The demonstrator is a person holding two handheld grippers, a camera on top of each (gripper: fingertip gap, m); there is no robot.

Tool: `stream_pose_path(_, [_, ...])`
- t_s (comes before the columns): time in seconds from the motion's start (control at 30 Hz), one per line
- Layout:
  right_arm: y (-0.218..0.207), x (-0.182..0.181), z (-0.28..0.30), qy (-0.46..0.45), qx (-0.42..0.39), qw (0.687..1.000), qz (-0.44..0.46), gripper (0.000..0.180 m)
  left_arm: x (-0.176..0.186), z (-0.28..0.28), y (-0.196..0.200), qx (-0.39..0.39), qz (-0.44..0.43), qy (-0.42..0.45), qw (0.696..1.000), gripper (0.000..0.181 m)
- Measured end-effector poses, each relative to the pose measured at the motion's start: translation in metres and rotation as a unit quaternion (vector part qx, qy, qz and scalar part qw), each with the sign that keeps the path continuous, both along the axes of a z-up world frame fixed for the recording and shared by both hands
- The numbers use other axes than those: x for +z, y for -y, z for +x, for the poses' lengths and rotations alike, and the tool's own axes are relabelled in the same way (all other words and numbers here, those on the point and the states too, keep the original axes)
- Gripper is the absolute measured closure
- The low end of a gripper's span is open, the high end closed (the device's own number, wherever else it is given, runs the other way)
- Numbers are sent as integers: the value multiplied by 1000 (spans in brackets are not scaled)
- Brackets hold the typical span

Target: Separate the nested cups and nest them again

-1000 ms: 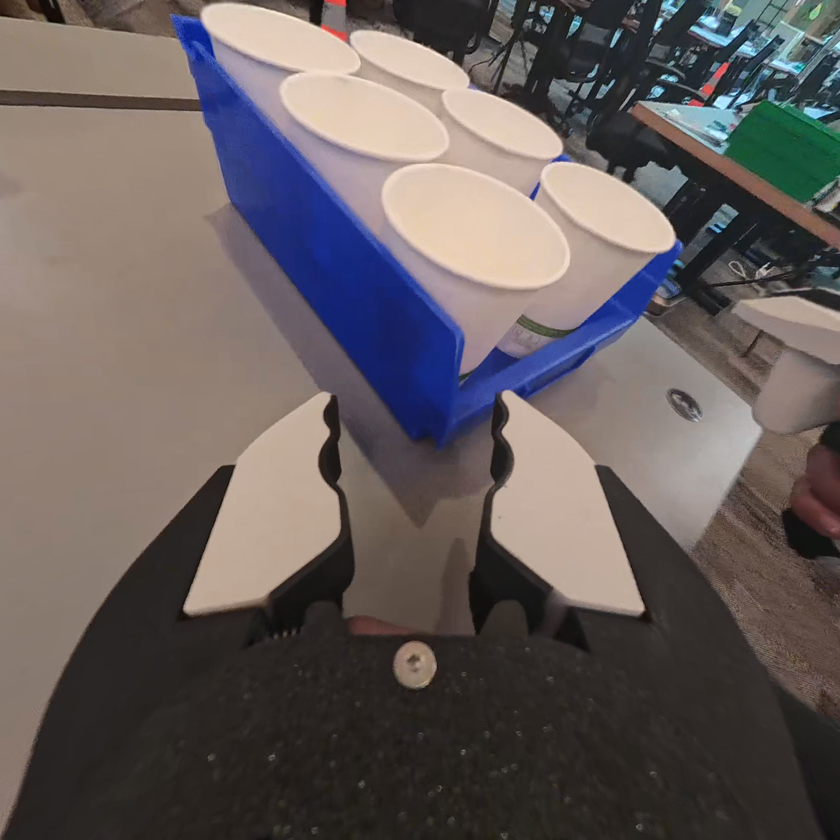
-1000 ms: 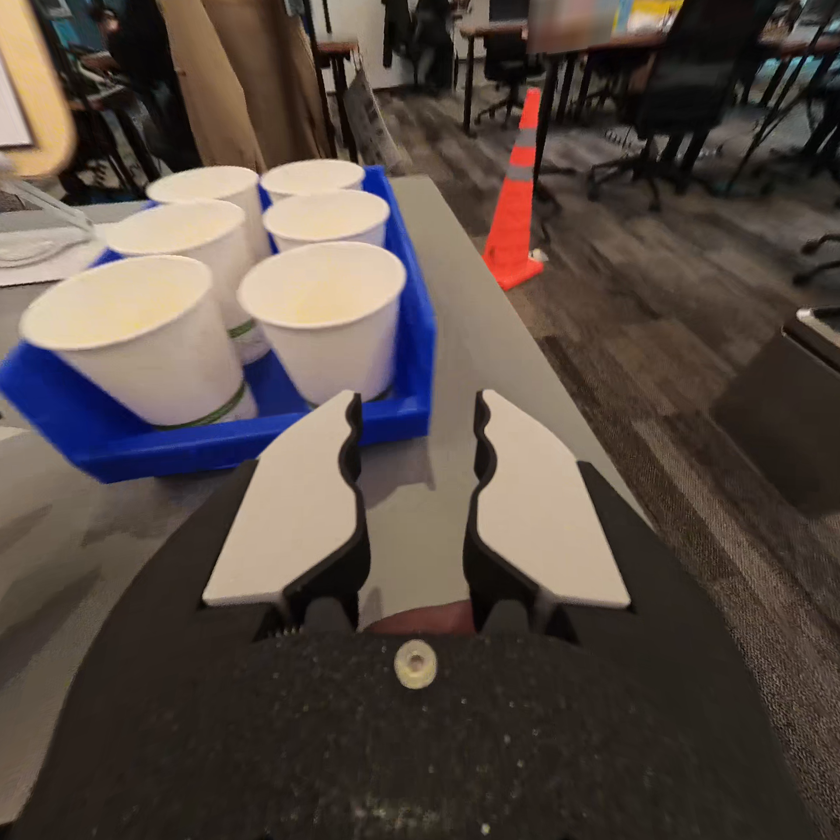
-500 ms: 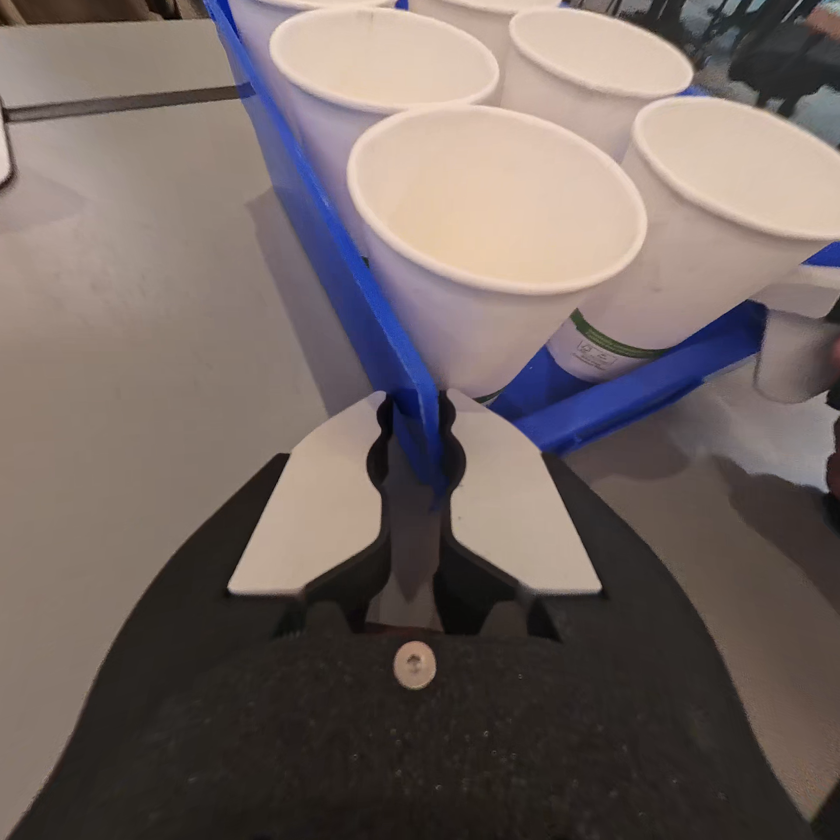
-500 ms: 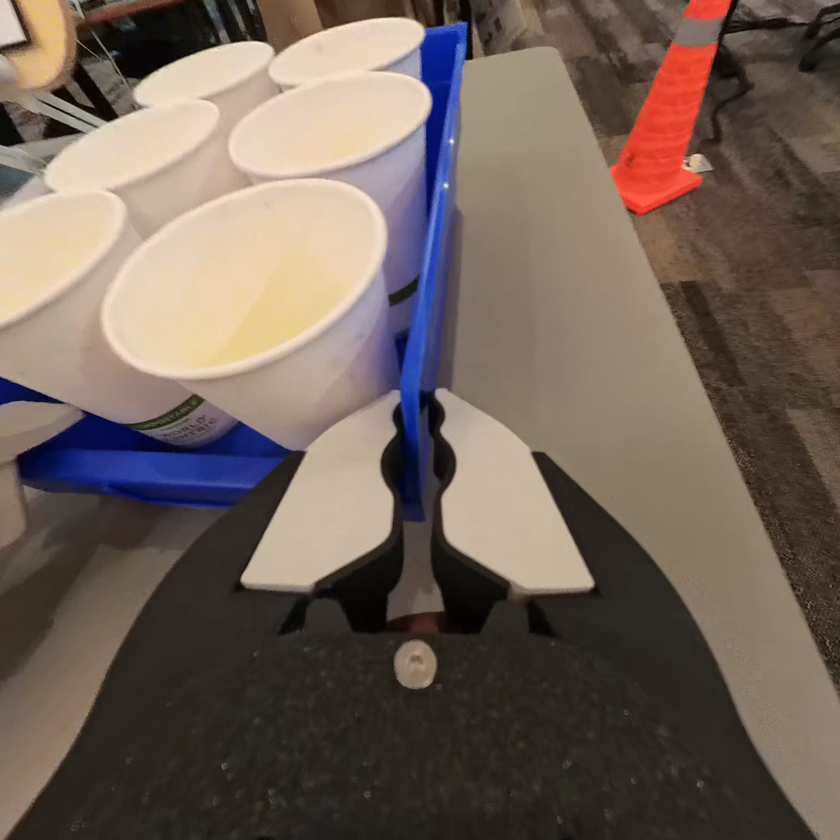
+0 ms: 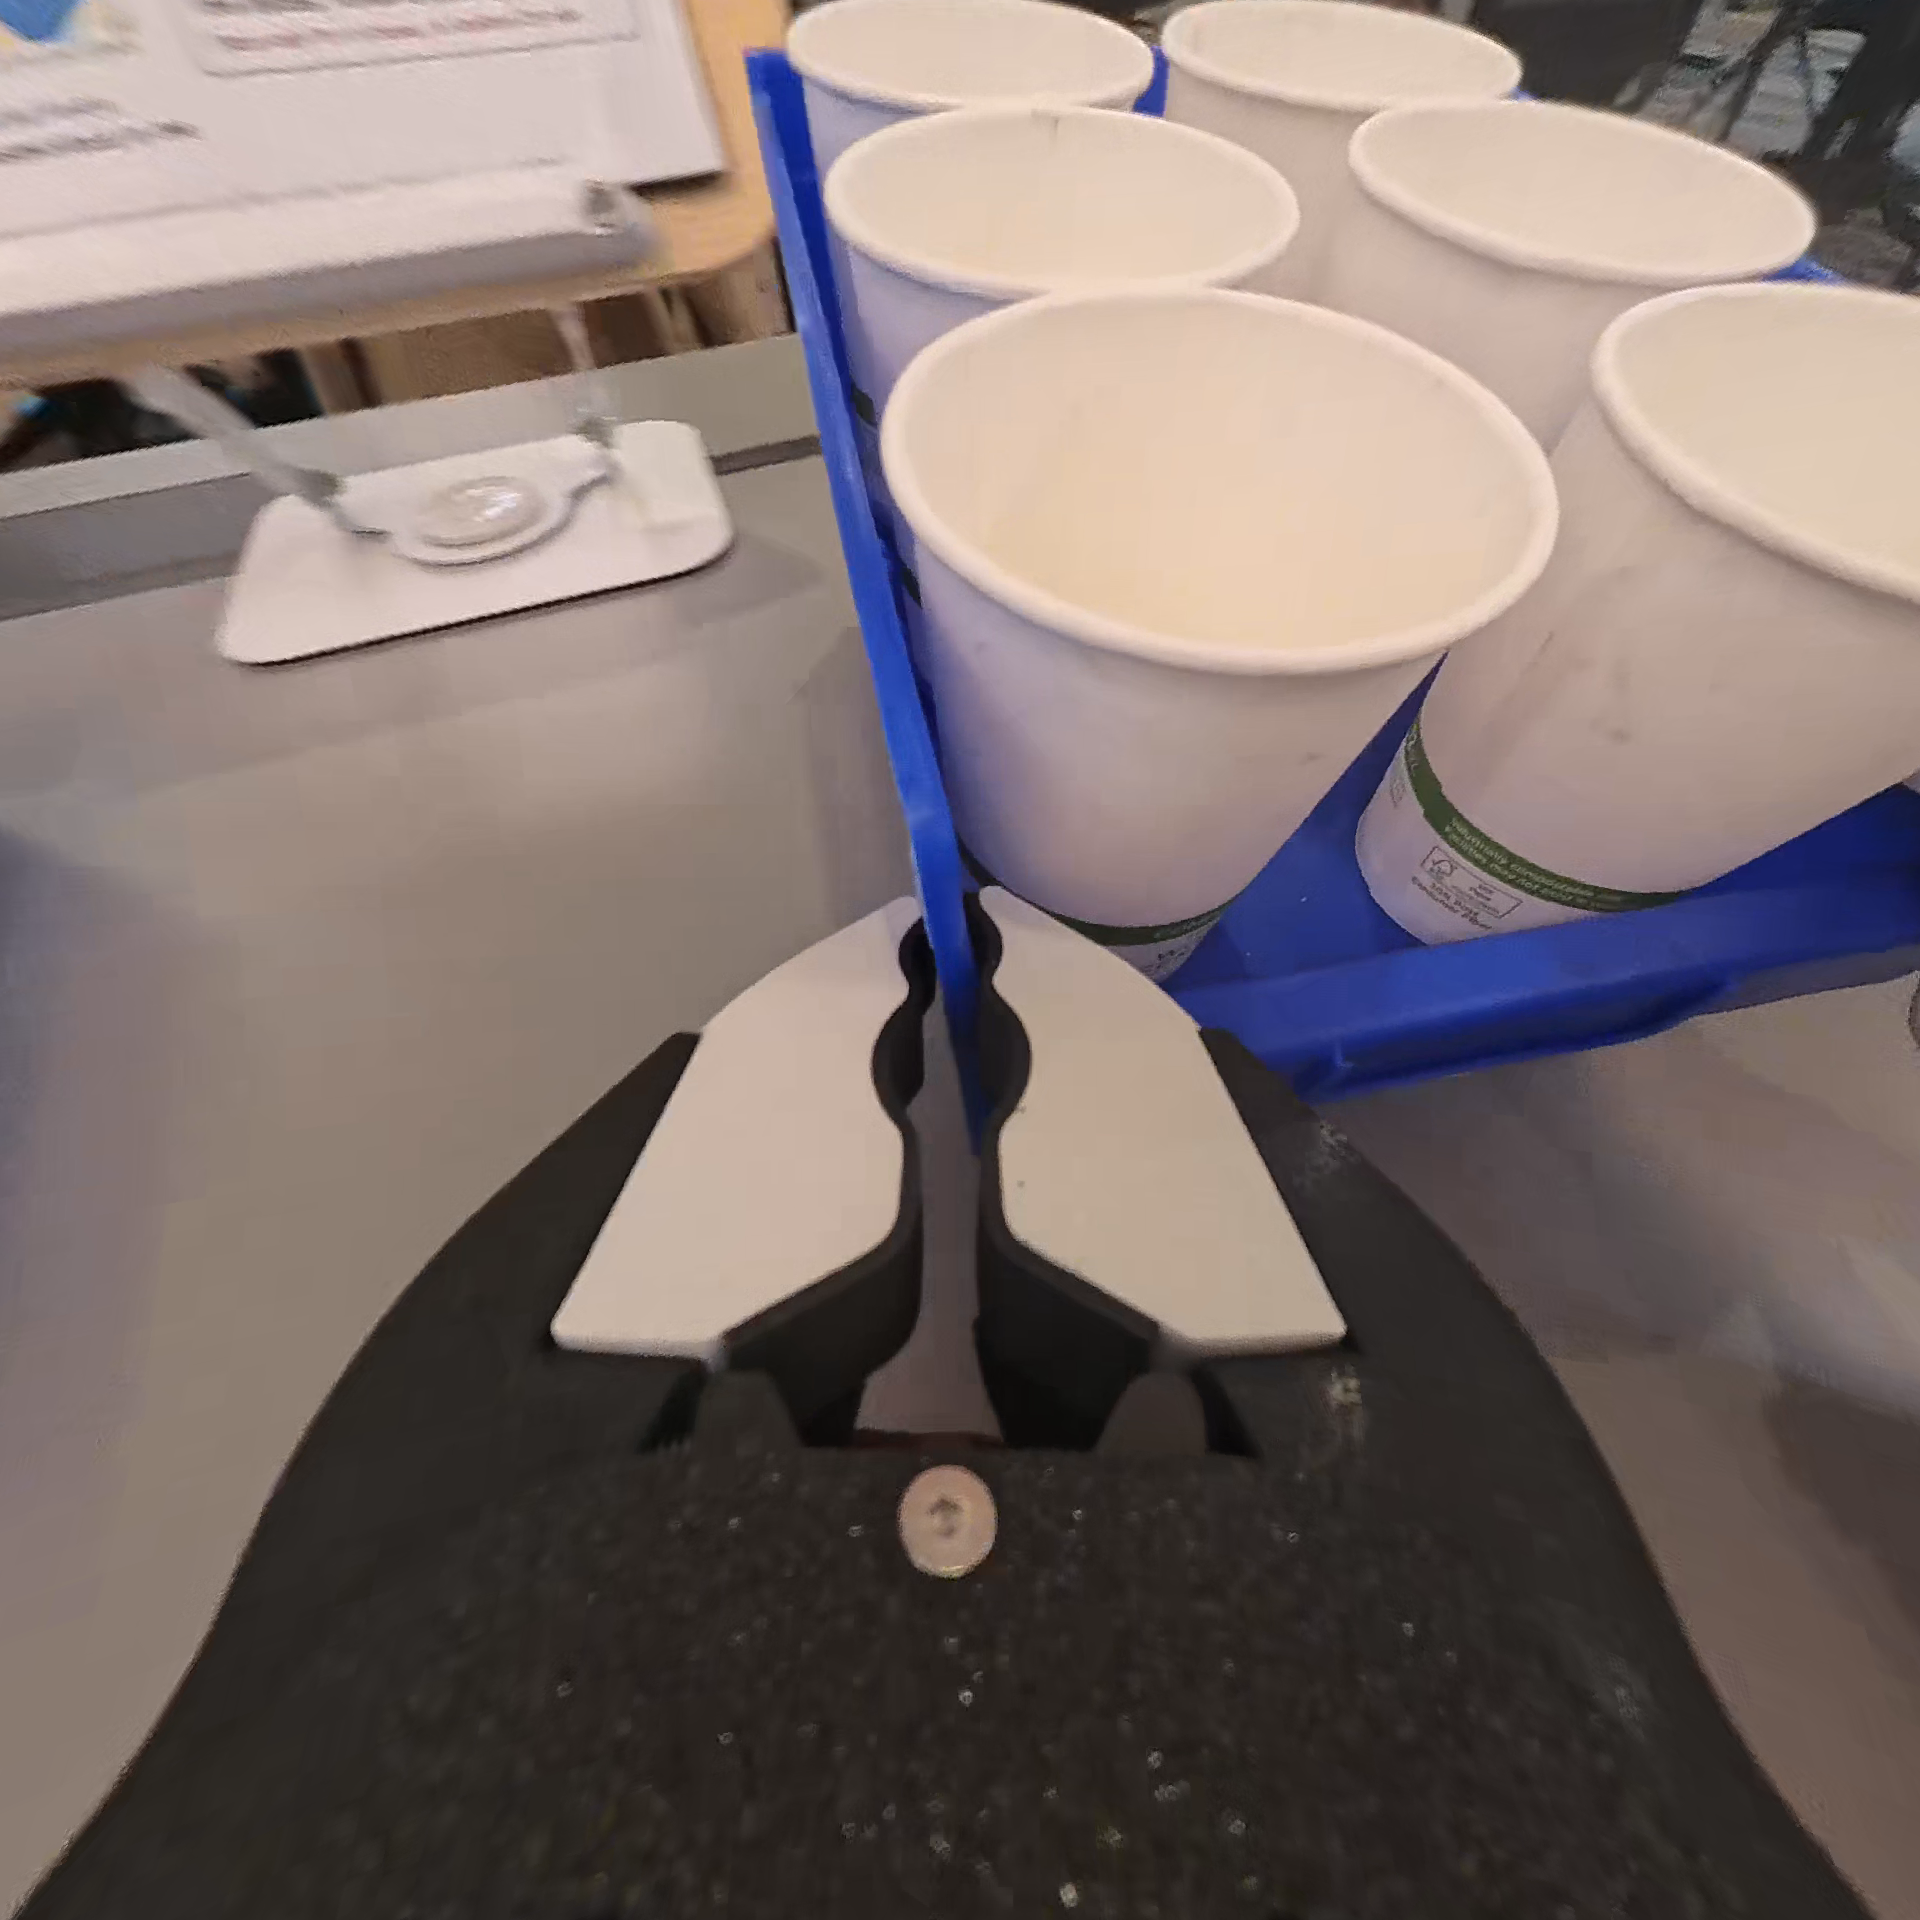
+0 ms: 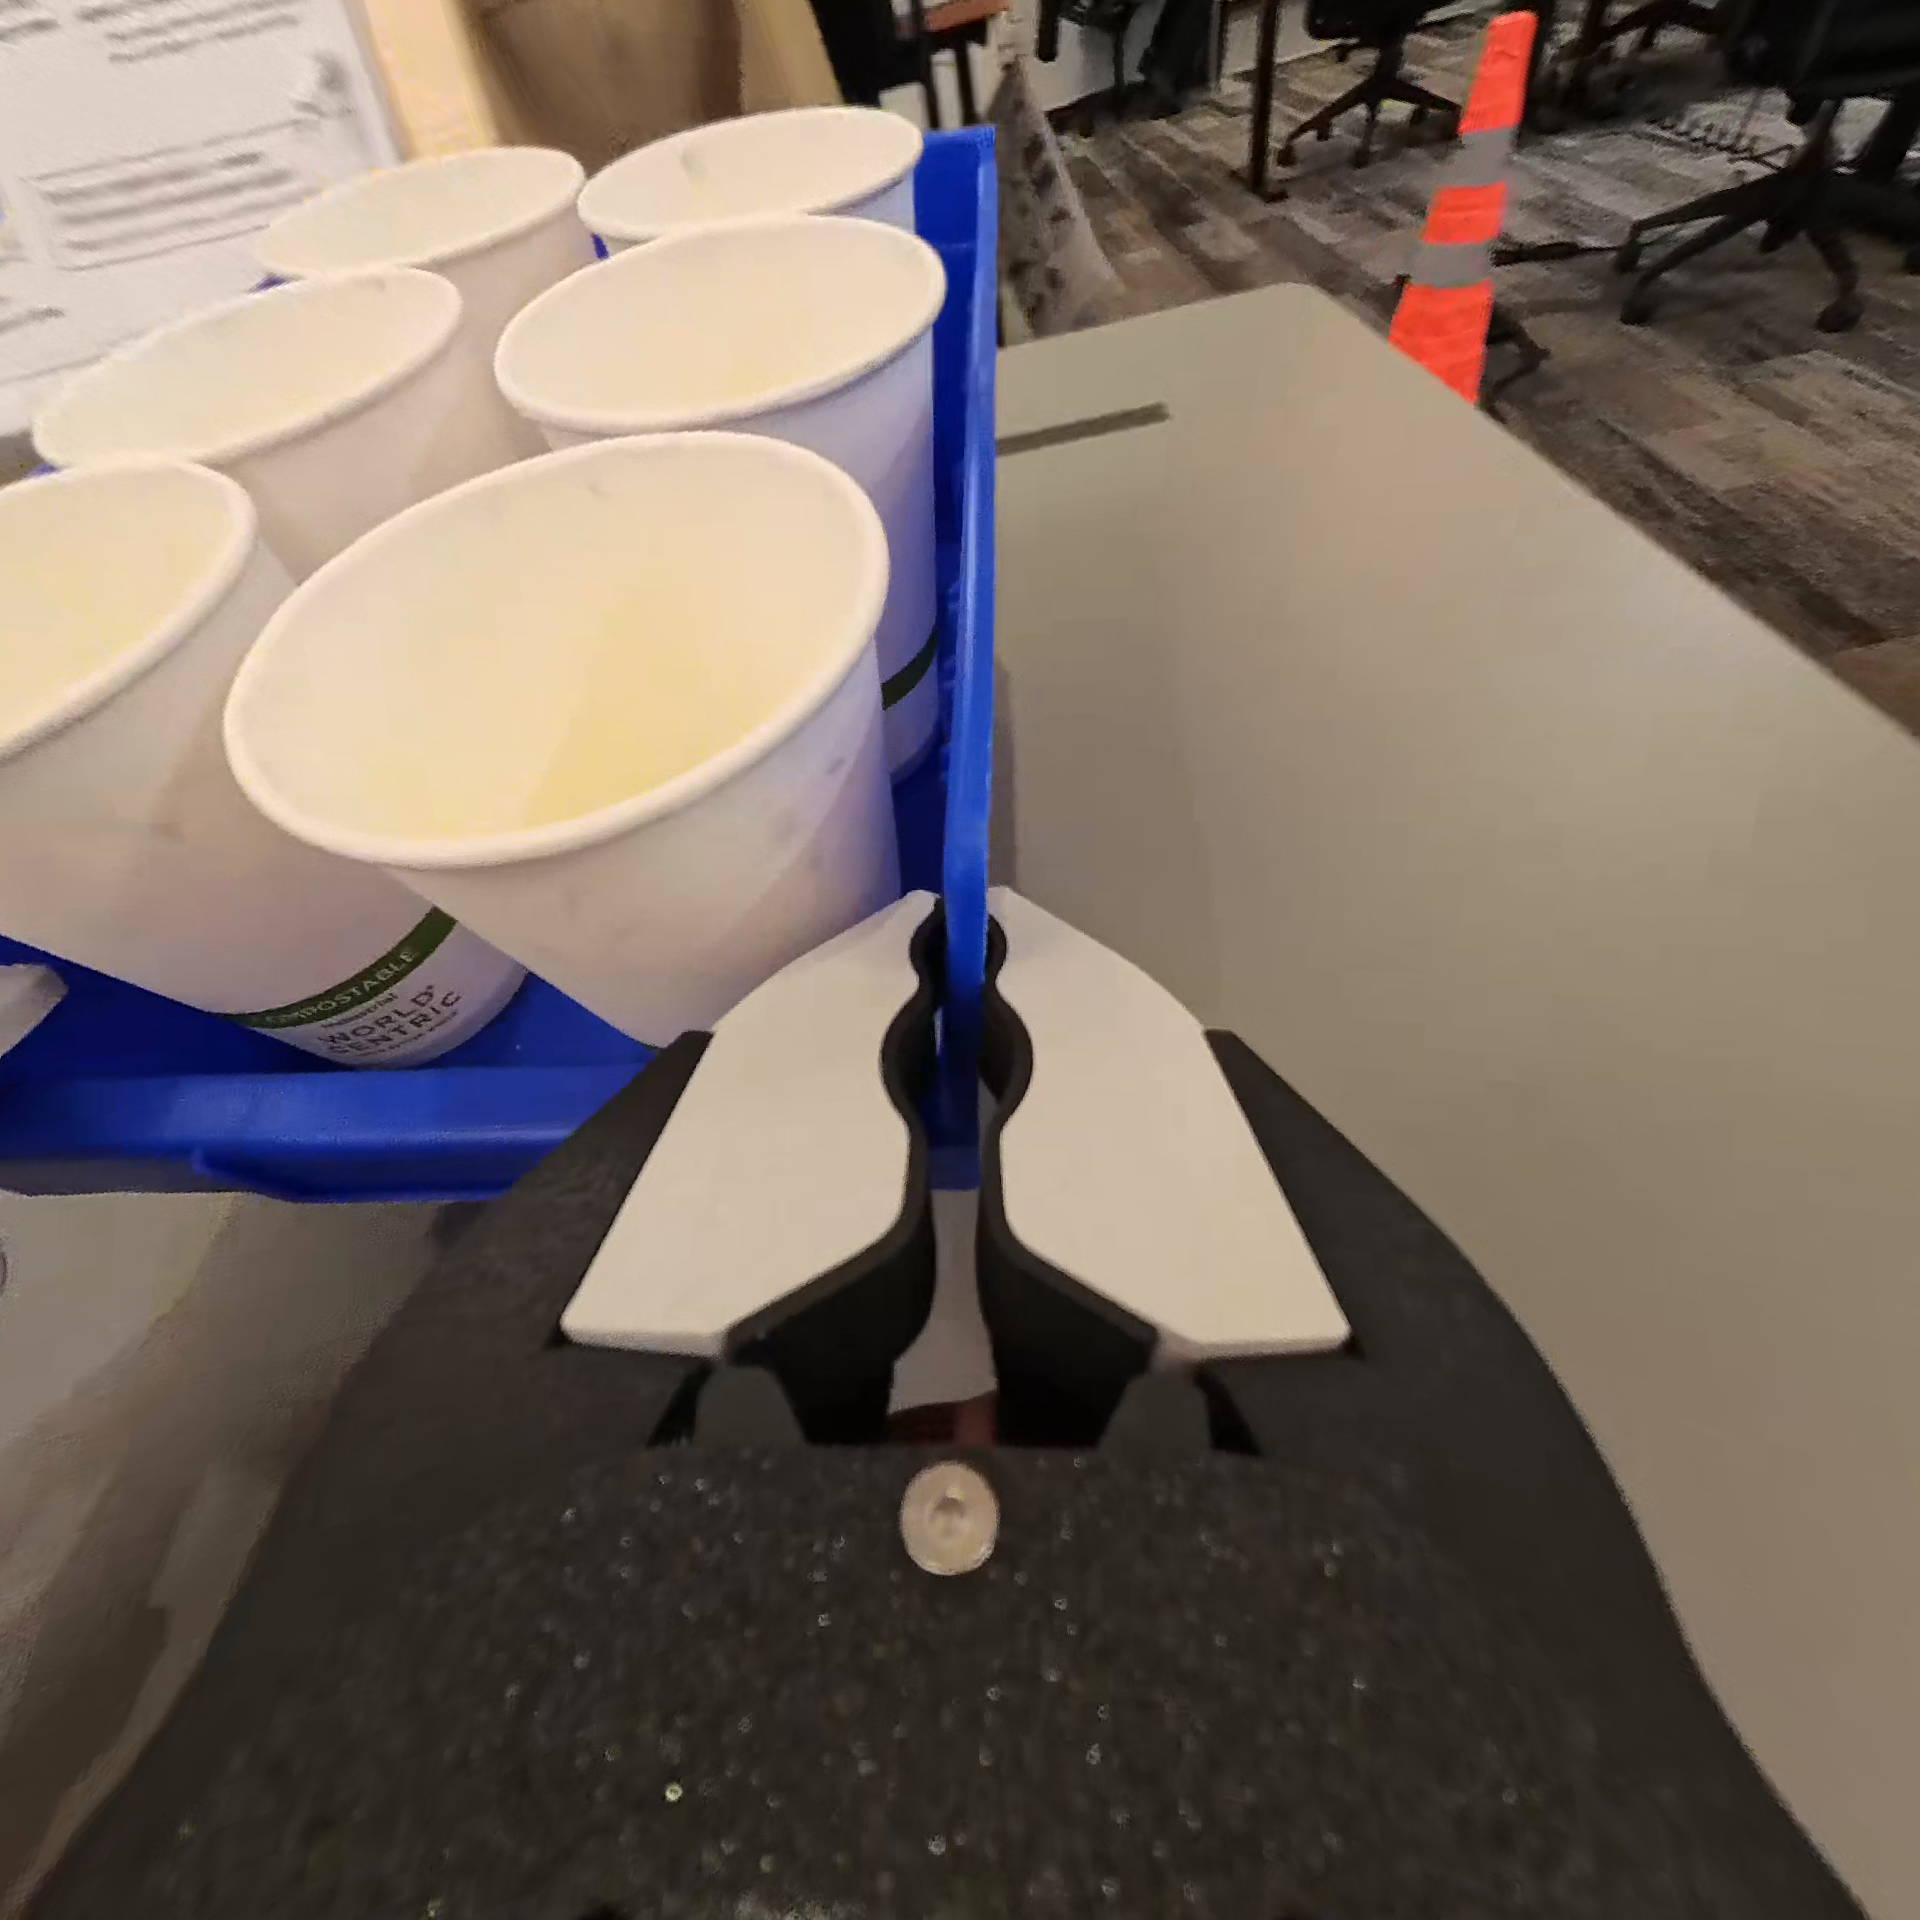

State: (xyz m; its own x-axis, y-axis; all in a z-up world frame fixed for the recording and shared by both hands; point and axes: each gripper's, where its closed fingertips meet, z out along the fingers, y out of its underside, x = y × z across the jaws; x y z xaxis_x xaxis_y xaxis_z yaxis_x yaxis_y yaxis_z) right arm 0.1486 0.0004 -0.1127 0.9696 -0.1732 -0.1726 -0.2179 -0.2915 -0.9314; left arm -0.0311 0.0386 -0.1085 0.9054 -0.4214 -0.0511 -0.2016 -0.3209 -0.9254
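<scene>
A blue plastic bin point(image 5: 1507, 997) holds several white paper cups with green bands; the nearest cup point(image 5: 1195, 582) stands right behind the bin's left wall. My left gripper point(image 5: 951, 920) is shut on that left side wall point(image 5: 883, 623) near its front corner. In the right wrist view the same bin point(image 6: 312, 1122) and cups show, the nearest cup point(image 6: 582, 707) leaning by the right wall. My right gripper point(image 6: 961, 909) is shut on the bin's right side wall point(image 6: 971, 520) near its front corner. The bin looks tilted in both views.
The grey table point(image 5: 364, 935) carries a white stand base point(image 5: 468, 540) with a tilted sign board behind it, left of the bin. In the right wrist view the table point(image 6: 1403, 831) runs to its right edge, with an orange cone point(image 6: 1455, 229) and office chairs on the floor beyond.
Both grippers went from open in front of the bin to shut on its side walls. Since half a second ago the bin and both views have swung round, bringing the sign stand into sight.
</scene>
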Motion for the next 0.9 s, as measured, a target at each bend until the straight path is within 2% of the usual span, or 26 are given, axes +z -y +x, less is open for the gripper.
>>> stream_pose_path(0.17, [-15,11,-94,9,77,997,11,176,6,-97,10,69,-2,-2,998,177])
stream_pose_path(0.37, [-32,-4,-184,25,158,987,-10,175,-19,-190,19,137,-33,1,990,177])
stream_pose_path(0.5, [-37,-14,-212,37,181,983,-25,175,-34,-220,19,153,-51,5,987,177])
stream_pose_path(0.73, [-36,-26,-223,19,215,976,-40,171,-37,-231,9,141,-47,10,989,175])
stream_pose_path(0.77, [-35,-26,-223,7,223,974,-42,169,-38,-232,11,137,-51,5,989,168])
stream_pose_path(0.8, [-32,-25,-222,-3,232,972,-42,156,-39,-235,15,136,-54,5,989,146])
stream_pose_path(0.83, [-28,-23,-220,-9,243,969,-42,145,-37,-238,21,136,-50,14,989,138])
stream_pose_path(0.9, [-14,-15,-212,-10,260,965,-32,142,-31,-249,41,130,-58,40,989,136])
